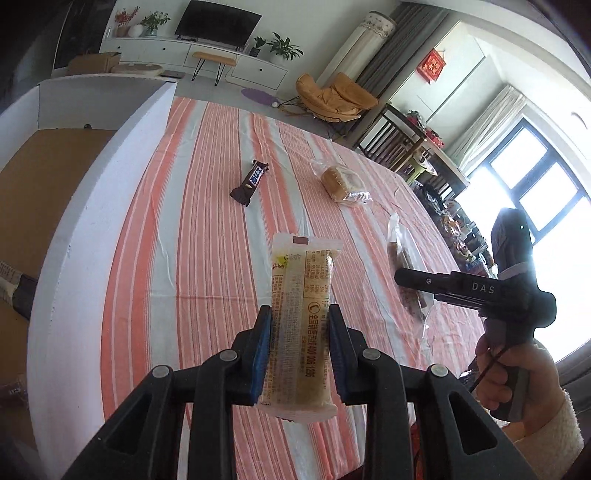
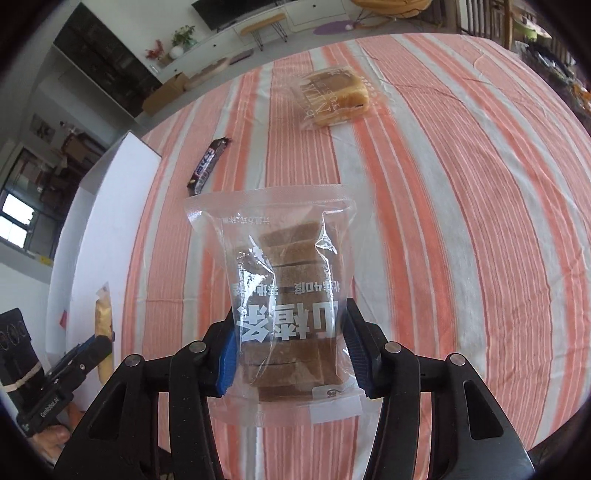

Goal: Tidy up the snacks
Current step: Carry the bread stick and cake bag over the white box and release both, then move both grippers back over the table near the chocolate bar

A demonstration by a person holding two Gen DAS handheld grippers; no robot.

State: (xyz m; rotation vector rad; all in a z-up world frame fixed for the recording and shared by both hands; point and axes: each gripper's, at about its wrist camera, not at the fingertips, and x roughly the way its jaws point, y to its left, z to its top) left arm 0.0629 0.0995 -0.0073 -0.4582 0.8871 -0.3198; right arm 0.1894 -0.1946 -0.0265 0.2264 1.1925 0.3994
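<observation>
Down at the bottom center of the left wrist view, the left gripper was clamped on a long yellowish snack pack, blue pads pressing both sides, pack standing upright and lifted clear of the striped tablecloth. Right edge of that frame had a hand w/ a white fuzzy cuff holding the other tool.

Same deal in the right wrist view: bottom center, the right gripper had a clear bag of brown slices squeezed between its jaws, bag upright and off the cloth, printed w/ white characters. Lower left corner of that frame showed the left gripper w/ its yellow pack poking up.

Further back on the tablecloth, approx mid frame, a dark chocolate bar lay flat, near the white box along the left side. Over to its right sat a wrapped bread piece, well apart from the bar. Behind the table in the upper part of the left view: a TV on a white cabinet, some potted plants, and an orange lounge chair.
</observation>
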